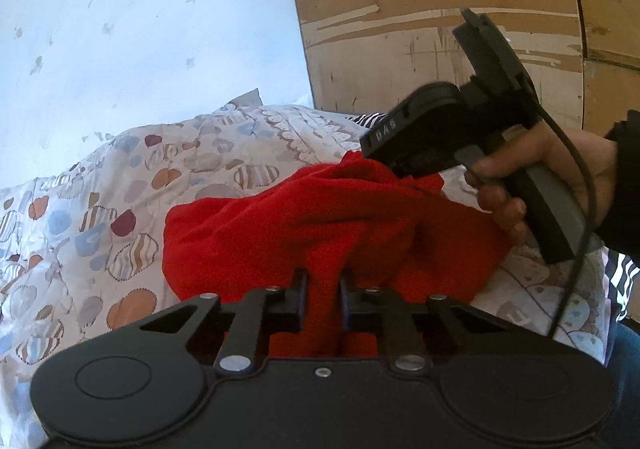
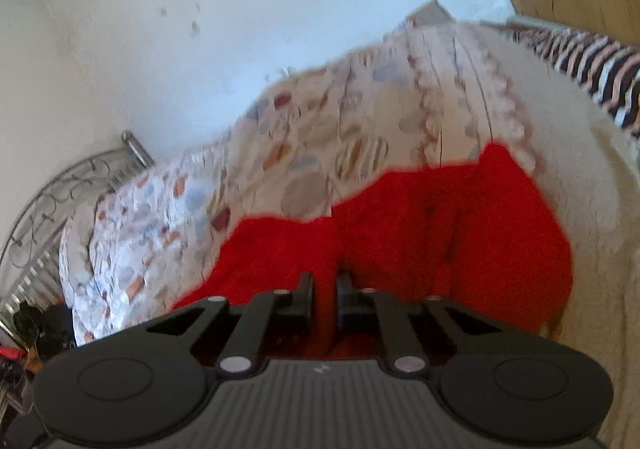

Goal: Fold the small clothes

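both grippers pinching the red garment

the left gripper (image 1: 324, 291) has its jaws nearly closed on a fold of the red garment (image 1: 304, 225), which lies bunched on the patterned bedspread (image 1: 100, 209). the right gripper (image 2: 324, 293) likewise clamps the cloth (its view is blurred), held in the right hand (image 1: 532, 185).

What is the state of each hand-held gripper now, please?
Left hand-held gripper: closed on the red garment.
Right hand-held gripper: closed on the red garment too.

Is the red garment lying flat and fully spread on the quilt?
No, the red garment is bunched in folds, pinched by both the left gripper and right gripper.
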Demonstrator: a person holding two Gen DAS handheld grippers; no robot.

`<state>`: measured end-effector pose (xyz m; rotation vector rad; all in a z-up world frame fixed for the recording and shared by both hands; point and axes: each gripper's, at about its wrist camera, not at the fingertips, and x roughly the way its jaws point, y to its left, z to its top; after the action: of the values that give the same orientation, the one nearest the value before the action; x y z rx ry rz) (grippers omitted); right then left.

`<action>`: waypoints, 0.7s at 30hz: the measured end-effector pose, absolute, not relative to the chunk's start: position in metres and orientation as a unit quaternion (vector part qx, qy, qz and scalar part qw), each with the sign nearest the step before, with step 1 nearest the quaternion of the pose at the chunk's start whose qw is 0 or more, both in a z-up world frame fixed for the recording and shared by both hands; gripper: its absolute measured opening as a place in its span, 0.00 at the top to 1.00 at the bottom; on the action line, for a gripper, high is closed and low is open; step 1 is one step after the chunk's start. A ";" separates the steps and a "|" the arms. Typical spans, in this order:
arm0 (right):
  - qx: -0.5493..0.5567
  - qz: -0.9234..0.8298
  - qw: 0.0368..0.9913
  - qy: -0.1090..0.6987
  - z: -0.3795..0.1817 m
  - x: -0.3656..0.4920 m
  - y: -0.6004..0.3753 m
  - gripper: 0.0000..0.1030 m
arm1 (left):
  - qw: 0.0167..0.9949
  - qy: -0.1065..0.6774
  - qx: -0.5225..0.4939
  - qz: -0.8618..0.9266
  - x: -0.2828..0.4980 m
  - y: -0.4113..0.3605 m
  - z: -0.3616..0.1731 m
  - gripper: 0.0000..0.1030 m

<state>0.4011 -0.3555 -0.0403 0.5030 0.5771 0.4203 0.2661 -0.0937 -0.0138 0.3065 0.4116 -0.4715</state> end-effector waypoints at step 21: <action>0.321 0.132 0.914 0.212 -0.063 0.349 -0.464 0.90 | 0.898 0.172 0.210 -0.345 0.241 -0.145 -0.014 0.90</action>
<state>0.3493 -0.4636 -0.0635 0.6603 0.4357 0.2712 0.2409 -0.1448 -0.0140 0.4351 0.3567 -0.7148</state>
